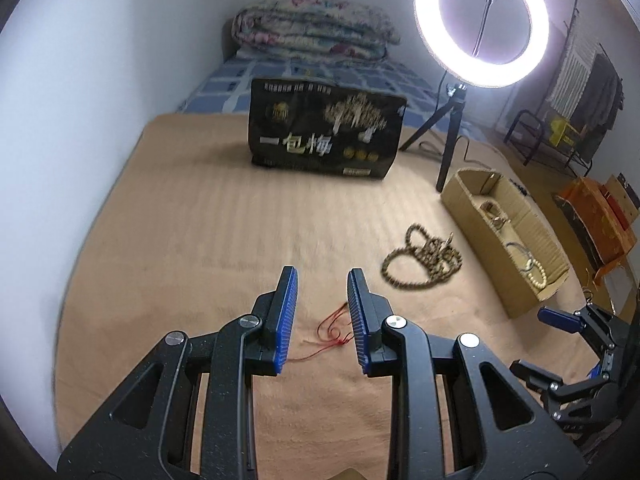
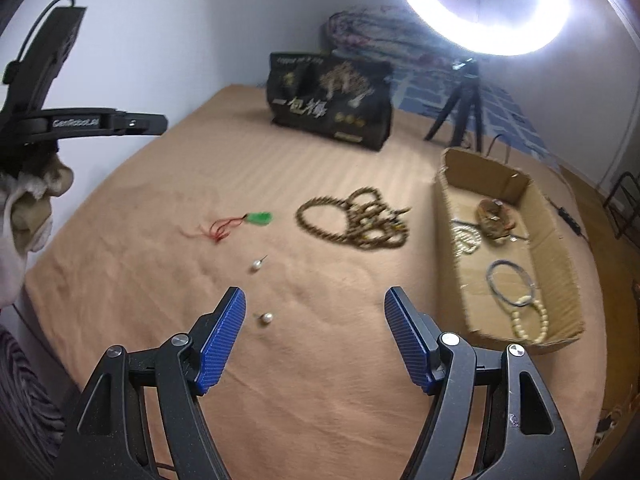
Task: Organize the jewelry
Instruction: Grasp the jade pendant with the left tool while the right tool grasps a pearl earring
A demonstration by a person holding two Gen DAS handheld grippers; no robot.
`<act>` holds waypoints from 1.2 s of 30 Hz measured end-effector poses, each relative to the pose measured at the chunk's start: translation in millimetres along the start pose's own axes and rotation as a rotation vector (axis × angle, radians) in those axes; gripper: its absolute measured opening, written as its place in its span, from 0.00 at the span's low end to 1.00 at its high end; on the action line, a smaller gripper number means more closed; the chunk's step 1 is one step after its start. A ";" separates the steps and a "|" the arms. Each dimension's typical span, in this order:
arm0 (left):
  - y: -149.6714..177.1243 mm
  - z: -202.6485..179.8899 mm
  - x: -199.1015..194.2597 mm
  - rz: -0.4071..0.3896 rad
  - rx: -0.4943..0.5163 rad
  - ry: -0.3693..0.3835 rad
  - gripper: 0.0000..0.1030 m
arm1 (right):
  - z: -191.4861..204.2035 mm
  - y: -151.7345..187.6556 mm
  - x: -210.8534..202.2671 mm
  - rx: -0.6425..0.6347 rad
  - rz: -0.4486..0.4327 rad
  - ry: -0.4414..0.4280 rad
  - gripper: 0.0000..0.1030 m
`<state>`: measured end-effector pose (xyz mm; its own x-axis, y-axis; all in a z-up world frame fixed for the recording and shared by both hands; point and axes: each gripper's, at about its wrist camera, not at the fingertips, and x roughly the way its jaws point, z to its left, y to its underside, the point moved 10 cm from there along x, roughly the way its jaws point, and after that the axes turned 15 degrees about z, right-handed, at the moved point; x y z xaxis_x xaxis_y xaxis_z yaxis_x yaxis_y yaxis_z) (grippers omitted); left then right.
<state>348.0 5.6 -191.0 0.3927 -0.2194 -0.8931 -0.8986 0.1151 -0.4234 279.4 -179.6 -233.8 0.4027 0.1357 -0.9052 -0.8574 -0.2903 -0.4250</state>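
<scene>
Tan bedcover (image 2: 320, 360) carries two pearl earrings (image 2: 266, 318), one green pendant (image 2: 261, 218) and one brown bead strand (image 2: 360, 220); your cardboard box (image 2: 452, 240) holds more. Your left gripper (image 1: 322, 280) and right gripper (image 2: 316, 300) both gape, empty.

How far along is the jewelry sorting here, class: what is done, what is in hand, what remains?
Done: the cardboard box already holds a cream bead bracelet, a thin bangle and other pieces. In hand: nothing; the left tool is open over the red cord, and the right tool is open too. Left on the blanket: the green pendant, brown bead strand and two pearl earrings.
</scene>
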 end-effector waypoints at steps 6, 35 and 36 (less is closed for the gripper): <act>6.1 -8.5 33.6 0.054 0.031 0.021 0.24 | 14.0 10.9 26.3 -0.013 0.051 -0.043 0.70; 15.2 -52.3 142.6 0.209 0.127 0.051 0.24 | 30.1 16.7 92.8 -0.056 0.151 -0.075 0.62; 15.1 -52.7 144.3 0.210 0.130 0.046 0.24 | 30.1 17.7 92.1 -0.056 0.151 -0.074 0.61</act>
<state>380.8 -75.3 -318.3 0.1878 -0.2207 -0.9571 -0.9258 0.2858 -0.2475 291.7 -143.8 -324.7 0.2444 0.1553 -0.9572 -0.8862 -0.3648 -0.2855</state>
